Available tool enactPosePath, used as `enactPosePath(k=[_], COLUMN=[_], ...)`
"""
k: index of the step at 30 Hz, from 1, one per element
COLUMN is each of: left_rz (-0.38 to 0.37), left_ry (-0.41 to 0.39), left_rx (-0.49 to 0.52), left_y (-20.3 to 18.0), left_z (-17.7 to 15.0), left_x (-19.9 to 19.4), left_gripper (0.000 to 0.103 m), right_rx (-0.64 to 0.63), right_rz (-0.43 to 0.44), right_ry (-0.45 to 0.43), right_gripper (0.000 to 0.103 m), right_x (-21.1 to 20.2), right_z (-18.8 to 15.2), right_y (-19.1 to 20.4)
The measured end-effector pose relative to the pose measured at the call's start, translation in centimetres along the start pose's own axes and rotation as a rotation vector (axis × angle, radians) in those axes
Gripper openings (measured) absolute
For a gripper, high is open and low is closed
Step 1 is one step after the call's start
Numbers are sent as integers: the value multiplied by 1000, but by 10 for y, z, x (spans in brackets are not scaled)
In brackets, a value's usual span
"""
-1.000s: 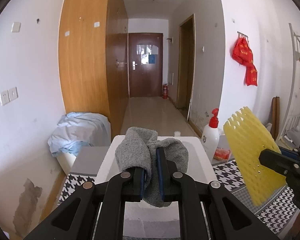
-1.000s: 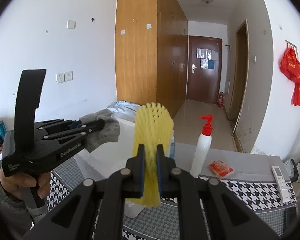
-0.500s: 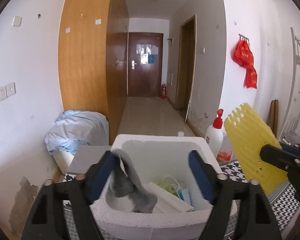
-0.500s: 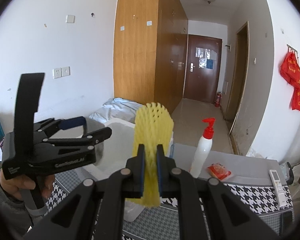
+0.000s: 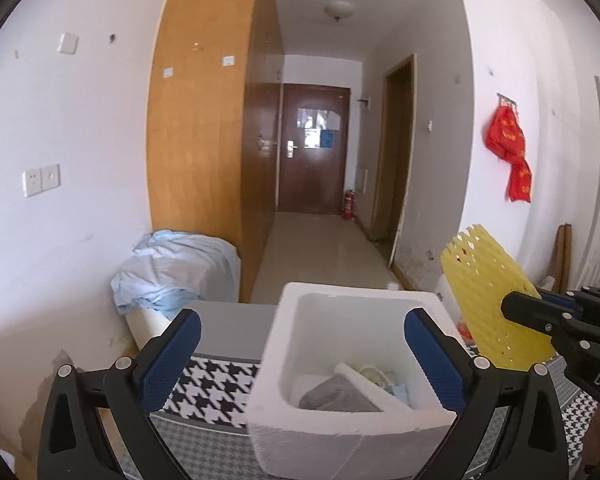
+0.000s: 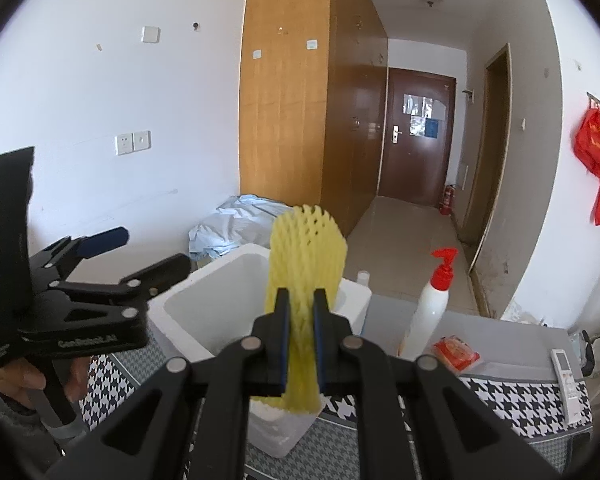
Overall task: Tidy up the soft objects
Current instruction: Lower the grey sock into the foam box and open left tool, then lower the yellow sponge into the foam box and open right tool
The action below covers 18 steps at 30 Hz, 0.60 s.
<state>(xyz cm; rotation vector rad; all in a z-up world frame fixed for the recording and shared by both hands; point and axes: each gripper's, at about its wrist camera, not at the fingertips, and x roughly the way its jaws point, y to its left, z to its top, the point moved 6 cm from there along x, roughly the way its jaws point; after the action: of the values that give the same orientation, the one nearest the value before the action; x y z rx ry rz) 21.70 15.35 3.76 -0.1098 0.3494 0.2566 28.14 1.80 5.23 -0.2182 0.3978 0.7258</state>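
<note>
Bench (image 5: 216, 376) draped in black-and-white houndstooth cloth, with grey surface beyond. On it, white rectangular foam box (image 5: 284, 364), open at the top. Inside the box, grey knitted sock (image 5: 336, 397) lying crumpled on the bottom against a slanted white foam divider; on the far side of the divider, pale, partly hidden items, too unclear to identify.

Left hand-held gripper (image 5: 302, 332), black with blue pads, jaws just opened to full width and spread across the box, nothing between them, the sock lying loose below. In the right wrist view, same left hand-held gripper (image 6: 140, 252) seen from the side just left of the box, with a person's hand (image 6: 20, 380) wrapped around its handle.

Right hand-held gripper (image 6: 300, 332) clamped tight on yellow foam mesh fruit sleeve (image 6: 304, 264), the sleeve standing upright between the pads, raised in front of the box. In the left wrist view, the yellow sleeve (image 5: 488, 288) tilted at the right of the box, pinched by the right hand-held gripper (image 5: 516, 308).

To the right of the box, white pump bottle with red nozzle (image 6: 432, 304), small orange-red packet (image 6: 456, 352) just beside it, and white remote control (image 6: 566, 384) near the bench's right edge.

Behind, crumpled pale blue cloth (image 5: 176, 264) heaped against the white wall, wooden wardrobe (image 5: 208, 152), corridor ending in dark brown door (image 5: 314, 148), red bags (image 5: 510, 148) hanging on the right wall.
</note>
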Motion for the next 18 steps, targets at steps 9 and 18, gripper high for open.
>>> enactPosePath(k=[9,18], left_rz=[32,45], left_ry=[-3,-6], left_rx=[-7,-3], left_y=[17,28], left_z=[-5,-10], left_x=[-4,-7], left_gripper=[102,102], right_rx=[-3,-6], right_rz=[17,27], right_ry=[25,46], right_gripper=[13,13], right_x=[18,34], right_z=[6,10], right_y=[6,11])
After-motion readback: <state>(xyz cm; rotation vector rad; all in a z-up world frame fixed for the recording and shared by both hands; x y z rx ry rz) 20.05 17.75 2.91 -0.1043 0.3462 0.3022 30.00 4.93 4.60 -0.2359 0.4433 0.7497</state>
